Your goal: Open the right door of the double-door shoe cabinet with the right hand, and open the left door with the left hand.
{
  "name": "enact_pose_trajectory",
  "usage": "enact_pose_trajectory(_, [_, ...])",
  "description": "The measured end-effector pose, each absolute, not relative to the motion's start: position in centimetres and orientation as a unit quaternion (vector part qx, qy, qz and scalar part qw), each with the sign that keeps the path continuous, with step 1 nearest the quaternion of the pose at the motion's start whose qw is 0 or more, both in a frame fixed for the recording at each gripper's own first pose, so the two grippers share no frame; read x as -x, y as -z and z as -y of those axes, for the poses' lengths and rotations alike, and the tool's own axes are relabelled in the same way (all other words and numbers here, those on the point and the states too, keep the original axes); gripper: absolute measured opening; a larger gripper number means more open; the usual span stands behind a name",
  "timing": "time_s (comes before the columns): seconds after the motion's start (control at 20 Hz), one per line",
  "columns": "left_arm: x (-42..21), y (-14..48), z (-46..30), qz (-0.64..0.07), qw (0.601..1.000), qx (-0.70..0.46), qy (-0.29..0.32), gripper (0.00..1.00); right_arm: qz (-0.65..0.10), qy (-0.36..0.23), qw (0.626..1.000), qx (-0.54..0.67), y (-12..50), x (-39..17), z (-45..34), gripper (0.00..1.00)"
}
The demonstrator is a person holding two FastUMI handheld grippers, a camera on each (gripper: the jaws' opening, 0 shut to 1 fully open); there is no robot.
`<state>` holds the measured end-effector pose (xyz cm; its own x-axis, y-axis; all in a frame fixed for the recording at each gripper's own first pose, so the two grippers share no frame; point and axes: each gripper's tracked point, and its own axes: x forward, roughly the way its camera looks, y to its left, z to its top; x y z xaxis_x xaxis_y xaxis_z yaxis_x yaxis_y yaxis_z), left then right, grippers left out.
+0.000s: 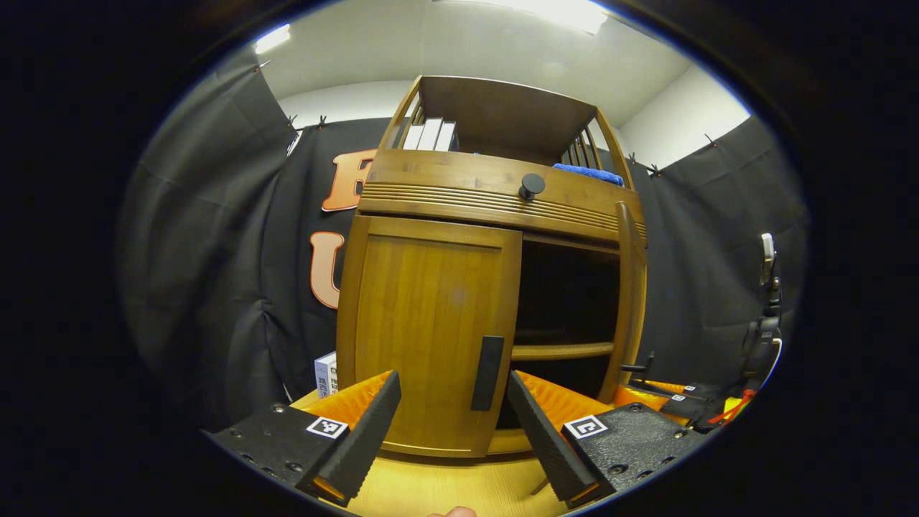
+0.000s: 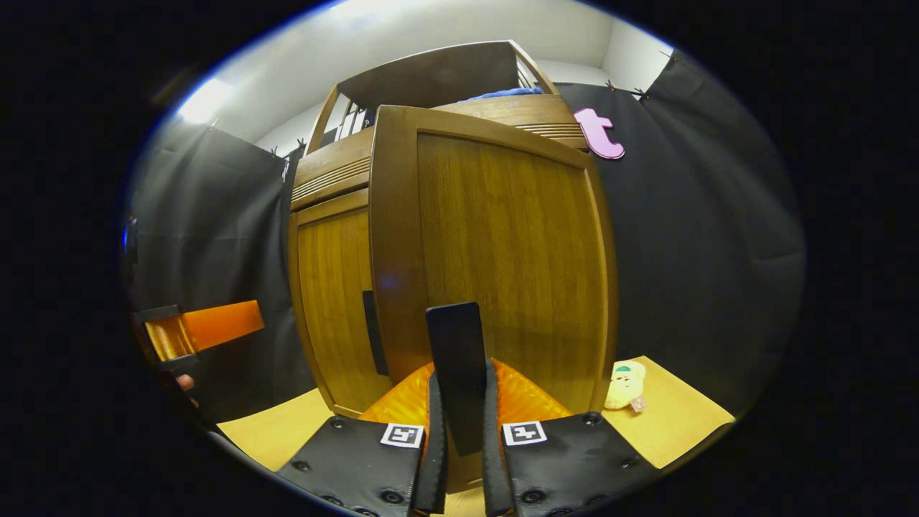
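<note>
The wooden shoe cabinet [image 1: 495, 194] stands on a yellow wooden table [image 1: 445, 488] against the black booth wall. In the left gripper view its left door [image 1: 431, 330] sits closed, while the right half gapes dark, with one inner shelf [image 1: 563, 350] visible; the depth behind it is too dark to make out. The right door [image 2: 502, 258], swung outward, is seen edge-on in that view and broad-faced in the right gripper view.

The right gripper [image 2: 459, 438] is clamped on the right door's dark handle [image 2: 456, 359], both fingers pressing its sides; the handle's lower end is hidden between them. The left gripper [image 1: 452, 424] is spread wide, holding nothing, its fingers flanking the left door's handle [image 1: 488, 373] without touching.

Smaller things: books [image 1: 429, 134] and a blue cloth [image 1: 589, 173] on the open top shelf, partly cut off by its rails, a round drawer knob [image 1: 532, 185], and a small plush toy [image 2: 626, 385] beside the cabinet.
</note>
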<state>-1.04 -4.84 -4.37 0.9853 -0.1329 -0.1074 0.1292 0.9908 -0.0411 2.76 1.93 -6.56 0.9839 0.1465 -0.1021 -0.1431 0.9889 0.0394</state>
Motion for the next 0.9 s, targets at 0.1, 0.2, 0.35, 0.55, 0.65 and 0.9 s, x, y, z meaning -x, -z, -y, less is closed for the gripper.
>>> enact_pose_trajectory(0.1, [0.7,4.5,5.3,-0.055,0.996,0.018,0.071,0.92,-0.048,-0.067,0.996,-0.017,6.3,-1.7,-1.0,0.27])
enact_pose_trajectory(0.2, [0.5,5.0,5.8,-0.058,0.995,0.017,0.077,0.92,-0.048,-0.06,0.997,-0.015,6.1,-0.8,0.0,0.27])
enact_pose_trajectory(0.35, [0.2,5.7,6.7,-0.065,0.994,0.018,0.086,0.92,-0.044,-0.042,0.998,-0.009,5.8,0.8,1.7,0.23])
enact_pose_trajectory(0.55, [-0.2,6.1,7.6,-0.067,0.993,0.018,0.095,0.95,-0.043,-0.009,0.999,0.0,5.4,2.5,4.6,0.27])
enact_pose_trajectory(0.65, [-0.3,6.2,7.9,-0.066,0.993,0.017,0.1,0.92,-0.05,0.01,0.999,0.006,5.7,3.1,6.1,0.26])
enact_pose_trajectory(0.9, [-0.7,6.4,8.7,-0.067,0.991,0.01,0.116,0.92,-0.052,0.057,0.997,0.019,6.1,4.3,9.1,0.16])
